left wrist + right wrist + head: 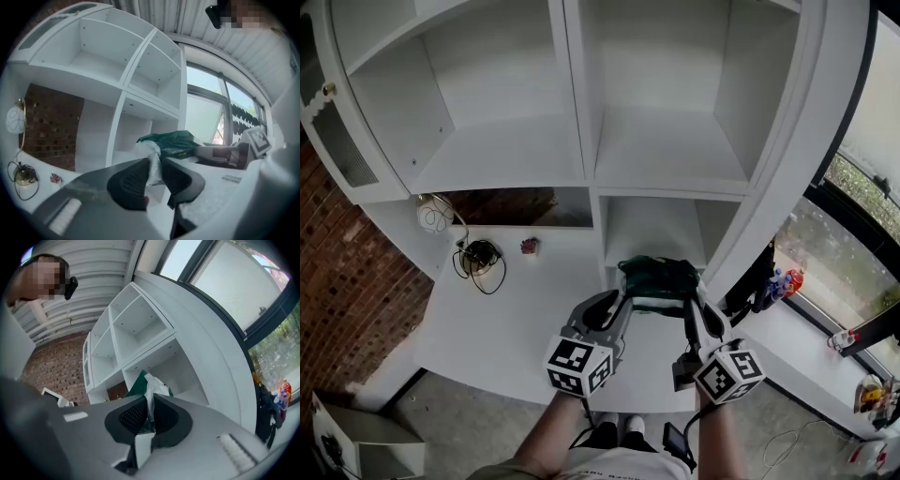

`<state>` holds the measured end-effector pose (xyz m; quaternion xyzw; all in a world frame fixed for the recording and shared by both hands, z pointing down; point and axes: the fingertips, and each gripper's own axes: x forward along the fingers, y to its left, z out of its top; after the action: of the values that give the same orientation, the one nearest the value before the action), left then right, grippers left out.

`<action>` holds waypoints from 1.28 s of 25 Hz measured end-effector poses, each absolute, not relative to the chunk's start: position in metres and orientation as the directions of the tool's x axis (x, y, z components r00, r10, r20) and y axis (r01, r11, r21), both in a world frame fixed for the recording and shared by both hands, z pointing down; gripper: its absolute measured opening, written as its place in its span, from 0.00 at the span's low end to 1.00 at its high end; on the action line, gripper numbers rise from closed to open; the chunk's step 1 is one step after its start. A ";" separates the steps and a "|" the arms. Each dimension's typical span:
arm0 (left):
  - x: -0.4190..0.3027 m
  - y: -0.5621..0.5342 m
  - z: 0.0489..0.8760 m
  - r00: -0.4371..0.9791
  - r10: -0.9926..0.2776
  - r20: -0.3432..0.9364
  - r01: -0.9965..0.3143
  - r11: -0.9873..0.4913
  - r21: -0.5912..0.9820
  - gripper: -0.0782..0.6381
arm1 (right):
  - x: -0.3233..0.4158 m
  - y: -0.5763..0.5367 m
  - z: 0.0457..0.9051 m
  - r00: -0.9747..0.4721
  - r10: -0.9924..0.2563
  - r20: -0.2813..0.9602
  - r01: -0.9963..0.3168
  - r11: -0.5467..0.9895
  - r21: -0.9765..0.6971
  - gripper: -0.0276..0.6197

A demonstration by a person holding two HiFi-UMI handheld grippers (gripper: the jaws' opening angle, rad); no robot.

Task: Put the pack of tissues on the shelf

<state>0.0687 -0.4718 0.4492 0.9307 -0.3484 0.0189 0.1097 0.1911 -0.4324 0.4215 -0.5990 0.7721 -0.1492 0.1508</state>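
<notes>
While the pack (pixel 659 281) hangs at the centre of the frame, just before the low right bay of the shelf (pixel 667 155), you keep the left gripper (pixel 156 166) and right gripper (pixel 150 411) each clamped on a wrapper end, likely so the soft bundle goes in level.

A coiled black cable (pixel 480 256) lies on the white worktop (pixel 516 319) at ten o'clock, a small purple object (pixel 529 246) near it at its three o'clock; brick wall (pixel 352 272) at nine.

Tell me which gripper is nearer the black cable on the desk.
Left. The left gripper sits right of the cable; the right gripper is farther right, past the tissue pack.
</notes>
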 end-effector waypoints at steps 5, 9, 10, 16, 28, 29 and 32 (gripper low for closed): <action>0.082 -0.490 0.446 0.734 -0.665 0.136 -0.679 -0.726 0.111 0.24 | 0.200 -0.446 0.424 -0.207 -0.978 -0.023 -0.919 0.202 -0.338 0.06; 0.092 -0.507 0.443 0.721 -0.678 0.144 -0.690 -0.721 0.060 0.24 | 0.208 -0.462 0.426 -0.180 -0.984 -0.002 -0.935 0.172 -0.310 0.06; 0.095 -0.511 0.442 0.718 -0.680 0.145 -0.692 -0.720 0.049 0.24 | 0.210 -0.466 0.426 -0.175 -0.985 0.003 -0.939 0.166 -0.302 0.06; 0.108 -0.533 0.443 0.704 -0.694 0.150 -0.701 -0.713 -0.006 0.23 | 0.222 -0.492 0.430 -0.155 -0.987 0.036 -0.960 0.142 -0.241 0.06; 0.118 -0.576 0.453 0.651 -0.737 0.181 -0.746 -0.665 -0.024 0.23 | 0.231 -0.541 0.437 -0.078 -0.994 0.077 -0.993 0.071 -0.090 0.06; 0.119 -0.579 0.453 0.648 -0.740 0.183 -0.749 -0.662 -0.026 0.23 | 0.233 -0.544 0.437 -0.072 -0.994 0.079 -0.994 0.065 -0.085 0.06; 0.123 -0.588 0.454 0.637 -0.748 0.187 -0.756 -0.653 -0.036 0.23 | 0.236 -0.554 0.440 -0.057 -0.995 0.087 -0.996 0.051 -0.069 0.06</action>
<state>0.1230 -0.5877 0.4537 0.9044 -0.4159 0.0927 0.0228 0.2361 -0.5543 0.4404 -0.6865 0.7250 -0.0551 -0.0078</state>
